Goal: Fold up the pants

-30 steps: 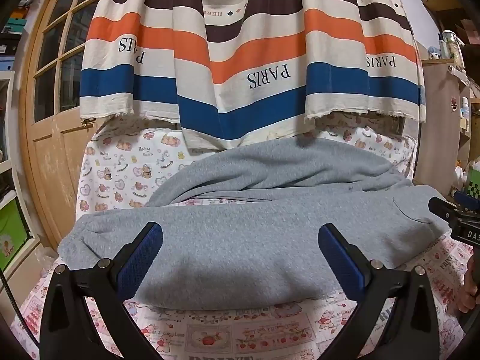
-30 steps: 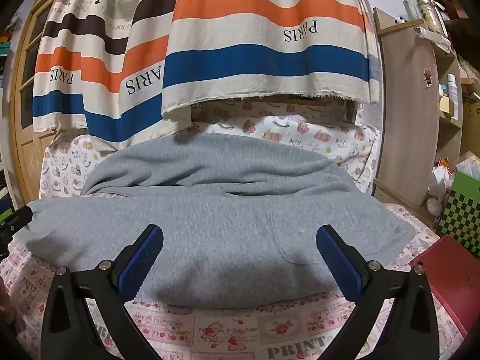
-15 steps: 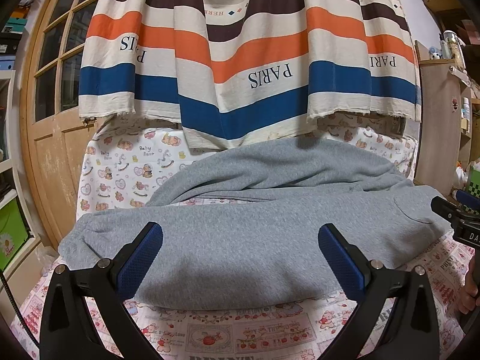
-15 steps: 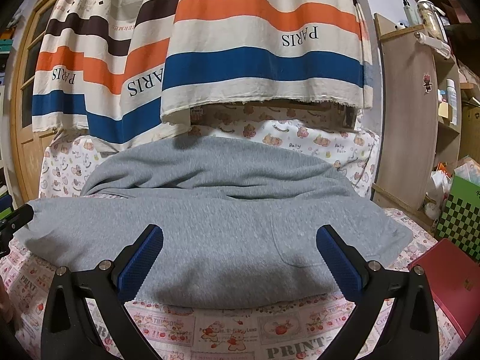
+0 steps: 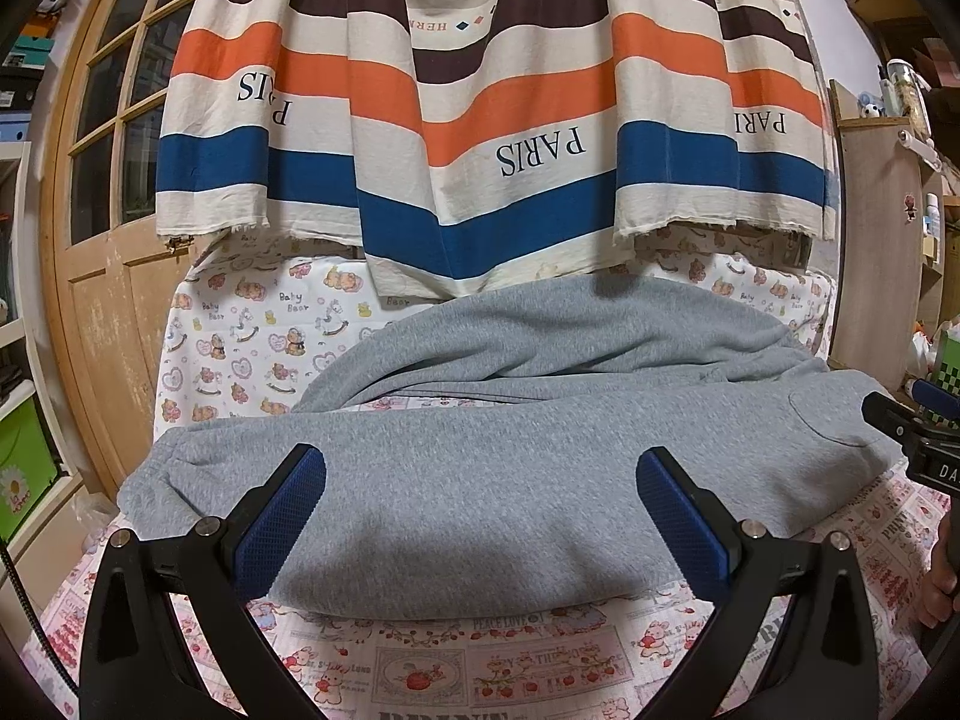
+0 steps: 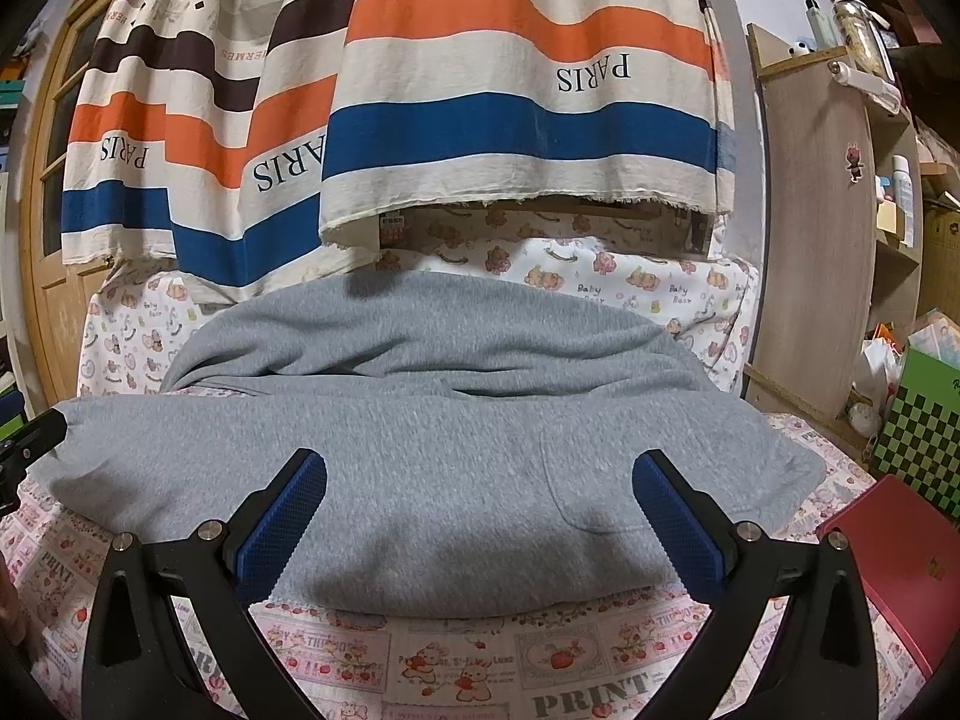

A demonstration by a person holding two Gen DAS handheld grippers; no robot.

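Observation:
Grey sweatpants [image 5: 492, 468] [image 6: 432, 468] lie crosswise on a cloth printed with pink cartoons [image 5: 492, 660] [image 6: 468, 660]. One leg is laid over the other, and a patch pocket shows near the right end. My left gripper [image 5: 480, 516] hovers open just before the near fold edge, nothing between its blue pads. My right gripper [image 6: 480, 516] stands open the same way over the near edge, closer to the pocket. Each gripper's tip shows at the other view's edge, beside the pants' ends.
A striped "PARIS" cloth [image 5: 492, 120] hangs behind the pants over a baby-print sheet [image 5: 252, 348]. A wooden door [image 5: 96, 228] stands at left, a wooden shelf unit [image 6: 822, 240] at right. A red box [image 6: 888, 546] and a green checked box [image 6: 918, 426] sit by the right edge.
Both views have barely shifted; the pants lie as before and both grippers stay open at the near edge.

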